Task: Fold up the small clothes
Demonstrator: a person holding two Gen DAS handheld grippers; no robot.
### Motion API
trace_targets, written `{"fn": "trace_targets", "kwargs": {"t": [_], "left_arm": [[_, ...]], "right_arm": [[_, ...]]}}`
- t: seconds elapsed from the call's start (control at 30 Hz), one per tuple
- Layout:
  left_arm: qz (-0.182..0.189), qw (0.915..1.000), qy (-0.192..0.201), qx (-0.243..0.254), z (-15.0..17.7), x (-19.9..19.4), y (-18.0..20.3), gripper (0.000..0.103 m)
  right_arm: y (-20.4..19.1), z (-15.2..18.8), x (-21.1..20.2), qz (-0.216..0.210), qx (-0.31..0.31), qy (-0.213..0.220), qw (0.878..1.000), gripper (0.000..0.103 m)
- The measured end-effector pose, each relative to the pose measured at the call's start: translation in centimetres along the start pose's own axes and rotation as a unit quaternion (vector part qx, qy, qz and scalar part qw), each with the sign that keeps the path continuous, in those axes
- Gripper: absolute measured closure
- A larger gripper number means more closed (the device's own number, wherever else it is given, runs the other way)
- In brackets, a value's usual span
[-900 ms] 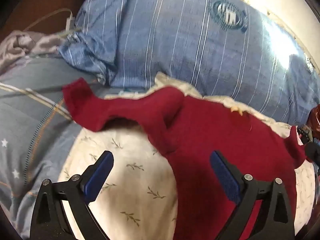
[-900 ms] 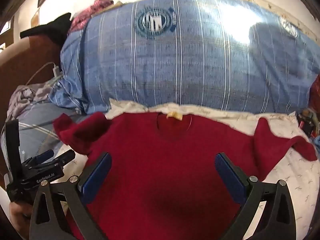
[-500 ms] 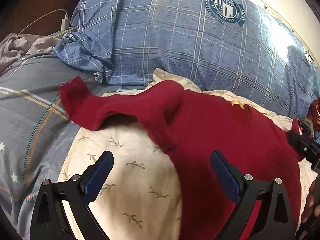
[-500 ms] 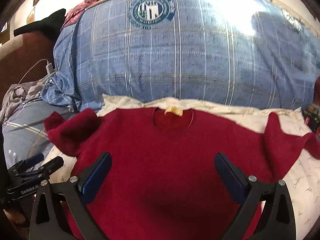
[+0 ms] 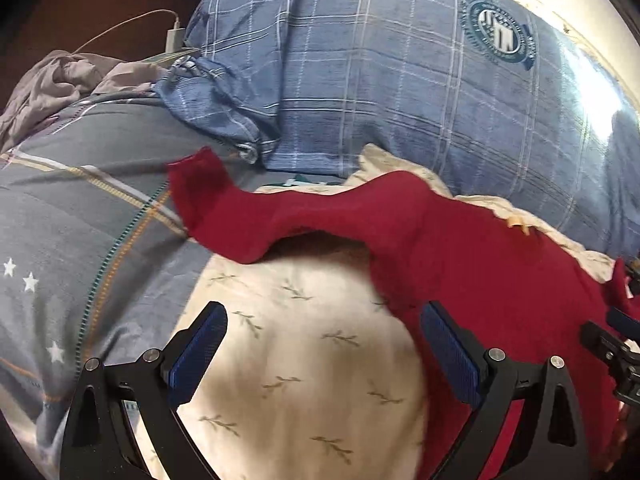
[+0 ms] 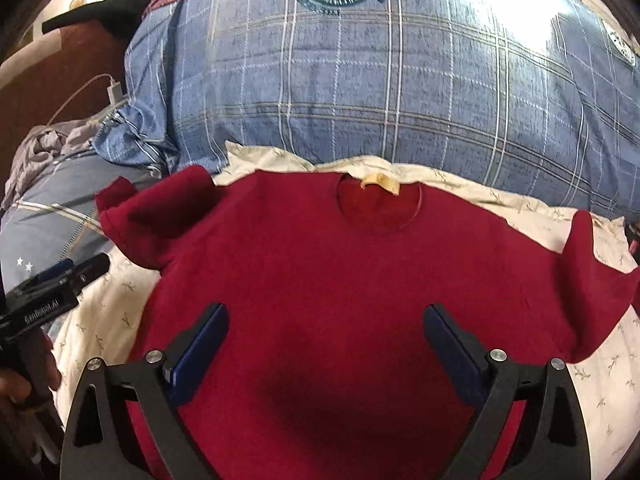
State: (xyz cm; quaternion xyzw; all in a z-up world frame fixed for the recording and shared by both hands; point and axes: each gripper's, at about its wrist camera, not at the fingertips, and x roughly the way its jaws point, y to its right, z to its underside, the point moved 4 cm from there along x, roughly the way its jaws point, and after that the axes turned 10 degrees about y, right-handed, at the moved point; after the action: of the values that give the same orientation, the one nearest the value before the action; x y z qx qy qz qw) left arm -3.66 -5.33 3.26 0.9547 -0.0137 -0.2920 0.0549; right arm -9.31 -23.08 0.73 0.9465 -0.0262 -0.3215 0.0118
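Bed with blue plaid pillow (image 6: 360, 92): red sweater (image 6: 340, 280) lies flat as before; my left claw (image 5: 324, 356) and right claw (image 6: 326, 354) stay spread apart, empty, closer now.

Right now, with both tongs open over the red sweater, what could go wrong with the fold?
1. The left sleeve is bunched and arches off the cream cloth, so a fold might lock that crease in.
2. The cream cloth lies loose under the red sweater; tongs closing on the hem could pinch both layers.
3. The right sleeve reaches the cloth's edge and may drag off.
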Motion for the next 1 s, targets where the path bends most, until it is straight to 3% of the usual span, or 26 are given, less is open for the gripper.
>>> {"fn": "trace_targets", "kwargs": {"t": [0.13, 0.33, 0.57, 0.73, 1.0], "left_arm": [[-0.01, 0.9997, 0.004, 0.02, 0.6, -0.2, 1.0, 0.006], [0.005, 0.9991, 0.014, 0.04, 1.1, -0.5, 2.1, 0.006], [0.019, 0.9979, 0.027, 0.056, 1.2, -0.9, 3.5, 0.006], [0.043, 0.997, 0.025, 0.06, 1.7, -0.6, 5.0, 0.006], [0.052, 0.9932, 0.025, 0.101, 2.3, -0.9, 7.1, 0.006]], "right_arm": [[1.0, 0.3, 0.1, 0.007, 0.031, -0.007, 0.999, 0.006], [1.5, 0.6, 0.3, 0.022, 0.042, -0.007, 0.999, 0.005], [1.9, 1.4, 0.1, 0.021, 0.078, -0.038, 0.996, 0.004], [3.3, 1.9, -0.4, 0.05, 0.099, -0.037, 0.993, 0.004], [5.1, 2.7, -1.4, 0.071, 0.122, -0.035, 0.989, 0.004]]}}
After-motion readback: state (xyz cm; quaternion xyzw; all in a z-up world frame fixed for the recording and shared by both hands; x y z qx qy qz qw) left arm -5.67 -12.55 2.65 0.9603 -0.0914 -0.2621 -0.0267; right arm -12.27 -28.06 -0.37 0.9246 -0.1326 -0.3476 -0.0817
